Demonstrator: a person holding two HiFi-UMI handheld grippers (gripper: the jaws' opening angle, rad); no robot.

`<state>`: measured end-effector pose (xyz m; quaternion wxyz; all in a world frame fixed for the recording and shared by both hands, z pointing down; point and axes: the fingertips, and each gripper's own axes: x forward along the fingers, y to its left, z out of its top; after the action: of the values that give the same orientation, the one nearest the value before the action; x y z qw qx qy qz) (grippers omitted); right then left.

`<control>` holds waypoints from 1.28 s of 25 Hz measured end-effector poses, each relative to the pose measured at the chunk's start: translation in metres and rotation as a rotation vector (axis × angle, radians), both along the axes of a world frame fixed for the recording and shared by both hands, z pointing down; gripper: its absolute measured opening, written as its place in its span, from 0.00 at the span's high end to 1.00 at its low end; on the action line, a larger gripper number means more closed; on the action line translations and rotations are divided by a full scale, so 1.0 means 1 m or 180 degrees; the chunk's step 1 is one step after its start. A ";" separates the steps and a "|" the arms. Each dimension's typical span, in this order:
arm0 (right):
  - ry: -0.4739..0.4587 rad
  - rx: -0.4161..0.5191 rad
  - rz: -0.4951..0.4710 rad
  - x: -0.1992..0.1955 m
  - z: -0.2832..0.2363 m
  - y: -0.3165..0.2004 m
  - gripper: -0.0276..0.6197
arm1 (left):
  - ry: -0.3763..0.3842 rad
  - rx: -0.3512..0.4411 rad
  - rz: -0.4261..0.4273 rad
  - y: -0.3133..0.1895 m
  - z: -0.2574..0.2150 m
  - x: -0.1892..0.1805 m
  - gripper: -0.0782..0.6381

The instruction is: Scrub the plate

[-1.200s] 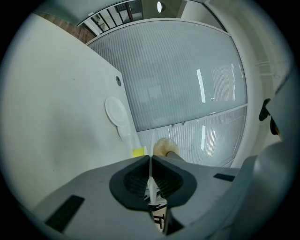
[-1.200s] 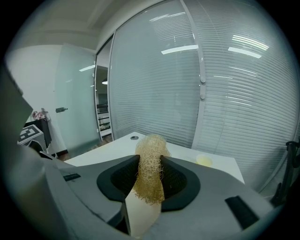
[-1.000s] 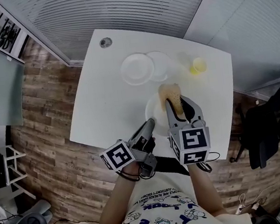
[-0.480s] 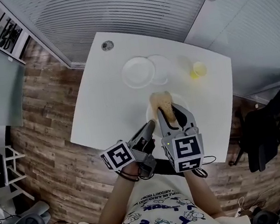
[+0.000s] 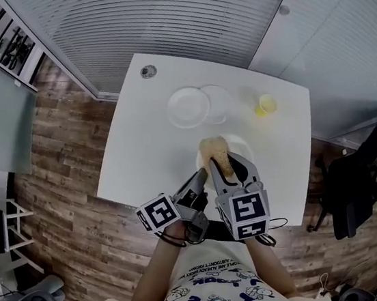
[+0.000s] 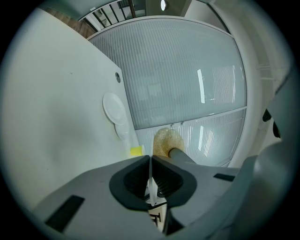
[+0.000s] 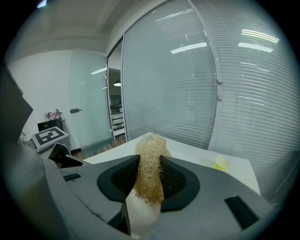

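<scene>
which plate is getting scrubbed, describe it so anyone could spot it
On the white table, skip the two plates at the far middle and look at the edge nearest the person. The plate there is the only one with the left gripper shut on its rim and the tan scrubber, held by the right gripper, over it.

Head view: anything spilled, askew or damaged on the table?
Nothing stands out. The right claw grips the scrubber over the plate, the left claw is shut on its rim, and the yellow cup stands upright with no spill visible.
</scene>
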<state>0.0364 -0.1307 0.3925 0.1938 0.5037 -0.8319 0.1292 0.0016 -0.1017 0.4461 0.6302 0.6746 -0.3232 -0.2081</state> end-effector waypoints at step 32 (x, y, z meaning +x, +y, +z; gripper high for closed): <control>0.0040 -0.0060 -0.0038 -0.001 0.005 0.027 0.78 | 0.0060 -0.0226 -0.0209 -0.006 0.007 -0.015 0.84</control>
<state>0.0358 -0.1034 0.3975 0.2046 0.4977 -0.8324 0.1328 -0.0133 -0.1074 0.4531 0.6496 0.6389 -0.3464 -0.2234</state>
